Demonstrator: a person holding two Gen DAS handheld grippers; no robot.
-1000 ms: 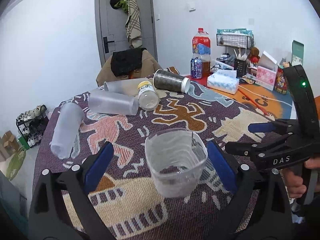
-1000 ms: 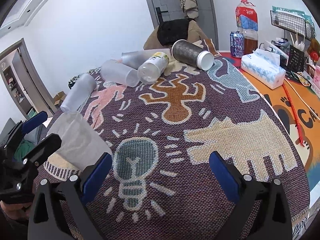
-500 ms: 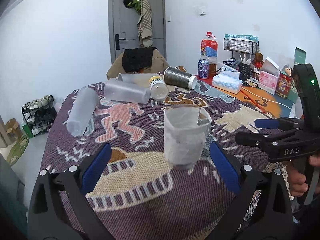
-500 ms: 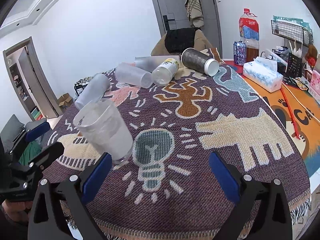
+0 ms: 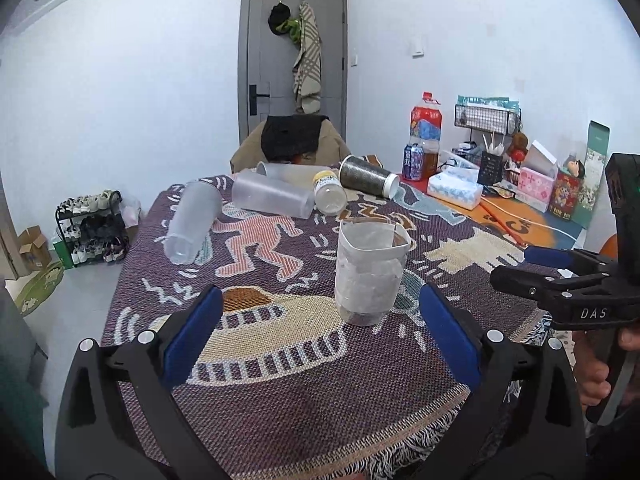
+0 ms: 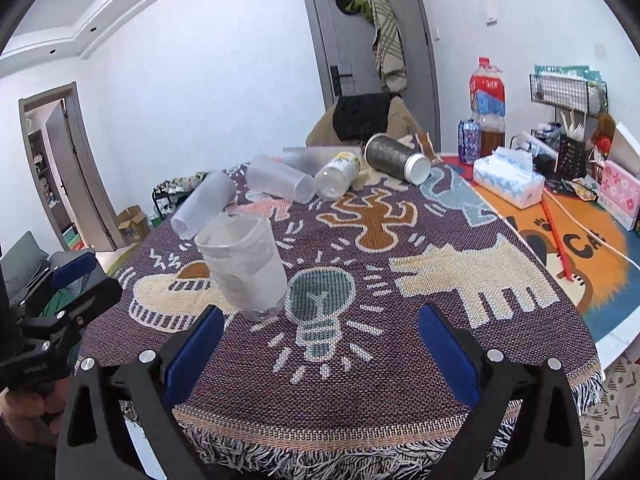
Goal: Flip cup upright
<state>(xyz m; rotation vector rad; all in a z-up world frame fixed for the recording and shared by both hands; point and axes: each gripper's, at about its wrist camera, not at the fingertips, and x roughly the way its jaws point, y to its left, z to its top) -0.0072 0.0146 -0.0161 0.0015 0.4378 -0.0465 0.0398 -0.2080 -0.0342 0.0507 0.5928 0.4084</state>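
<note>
Counts first. Three frosted tumblers are seen lying on their sides: the leftmost tumbler [image 5: 192,222] at 10 o'clock of the table, a second tumbler [image 5: 272,199] beside it toward 11, and a third tumbler [image 5: 288,170] behind, partly hidden. One clear bottle with a yellow cap [image 5: 330,194] is laid on its side just right of them, touching the second tumbler. One dark glitter-textured tumbler with a white end [image 5: 368,181] is laid down at 12 o'clock. One upright task cup [image 5: 370,272] is counted. Farther right, one large red-labelled drink bottle [image 5: 426,136], one can [image 5: 413,162] and one tissue box [image 5: 454,192] are seen at 1 to 2 o'clock. All rest on a patterned woven cloth [image 5: 280,380].

The cup is seen standing base down, mouth up, near table centre toward 6 o'clock, on the cloth beside a woven light-bulb figure [image 6: 322,300]. Translucent frosted walls, a slightly squashed, uneven rim and a clear thick base are noted. In the right wrist view the cup [image 6: 244,270] appears tilted, likely lens distortion.

The left gripper [image 5: 320,324] is held with jaws wide apart, cup standing just beyond and between the blue pads [image 5: 192,332], not touched. The right gripper [image 6: 320,340] is likewise spread apart, nothing between its fingers, cup at its 10 o'clock. Each gripper is visible in the other's view: right gripper [image 5: 516,266], left gripper [image 6: 86,278].
</note>
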